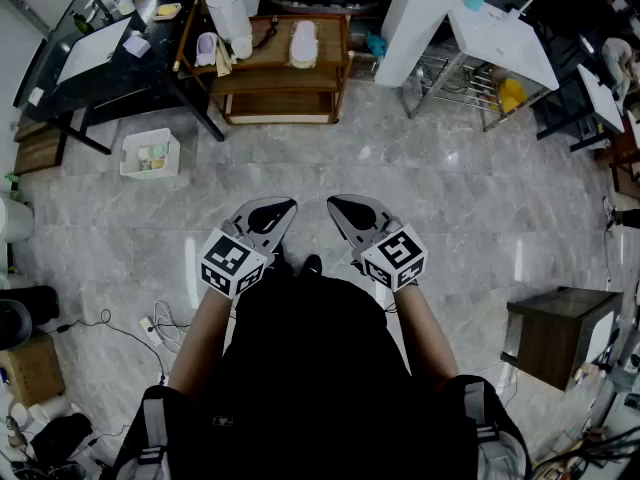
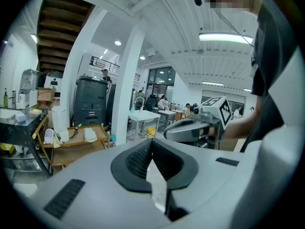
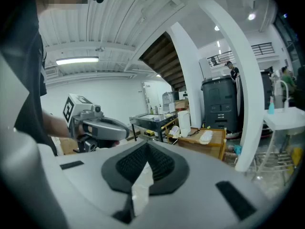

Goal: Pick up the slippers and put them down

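Head view: slippers [image 1: 303, 43] sit on the far table [image 1: 285, 80], untouched; my left claw [image 1: 284, 208] and right claw [image 1: 337, 206] are closed, empty. Everything remains.

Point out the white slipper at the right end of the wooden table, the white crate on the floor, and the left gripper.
white slipper [image 1: 303, 43]: head view, middle of its upper.
white crate [image 1: 129, 156]: head view, its left wall.
left gripper [image 1: 287, 207]: head view, tips of its shut jaws.
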Tool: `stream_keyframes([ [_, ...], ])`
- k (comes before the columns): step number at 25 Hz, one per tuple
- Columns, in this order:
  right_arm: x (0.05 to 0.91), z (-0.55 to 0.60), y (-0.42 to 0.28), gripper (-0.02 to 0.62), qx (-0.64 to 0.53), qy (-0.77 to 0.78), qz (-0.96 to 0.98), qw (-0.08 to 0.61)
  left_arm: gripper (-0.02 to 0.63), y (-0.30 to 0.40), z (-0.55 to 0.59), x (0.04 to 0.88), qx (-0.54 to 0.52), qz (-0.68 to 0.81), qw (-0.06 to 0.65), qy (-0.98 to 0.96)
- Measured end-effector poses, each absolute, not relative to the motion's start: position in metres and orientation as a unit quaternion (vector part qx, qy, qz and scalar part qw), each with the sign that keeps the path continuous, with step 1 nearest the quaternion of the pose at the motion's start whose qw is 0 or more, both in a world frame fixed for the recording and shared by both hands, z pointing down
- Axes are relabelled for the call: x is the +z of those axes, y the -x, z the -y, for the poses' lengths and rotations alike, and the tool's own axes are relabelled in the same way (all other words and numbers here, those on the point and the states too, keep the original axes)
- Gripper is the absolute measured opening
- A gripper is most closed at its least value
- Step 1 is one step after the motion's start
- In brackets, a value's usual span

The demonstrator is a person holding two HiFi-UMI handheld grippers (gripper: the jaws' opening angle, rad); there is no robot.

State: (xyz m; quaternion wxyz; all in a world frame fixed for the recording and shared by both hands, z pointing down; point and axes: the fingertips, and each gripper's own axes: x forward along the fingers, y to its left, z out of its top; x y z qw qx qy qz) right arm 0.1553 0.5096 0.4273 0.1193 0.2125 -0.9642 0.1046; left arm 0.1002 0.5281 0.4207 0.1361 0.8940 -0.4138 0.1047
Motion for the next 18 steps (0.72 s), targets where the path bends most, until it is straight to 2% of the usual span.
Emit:
stream_keyframes([
  [18, 0.429, -0.502, -0.151, 0.008, 0.115, -0.216, 0.963, 0.116, 0.012, -0.088, -0.524, 0.421, 0.100, 0.430, 0.144, -0.886],
])
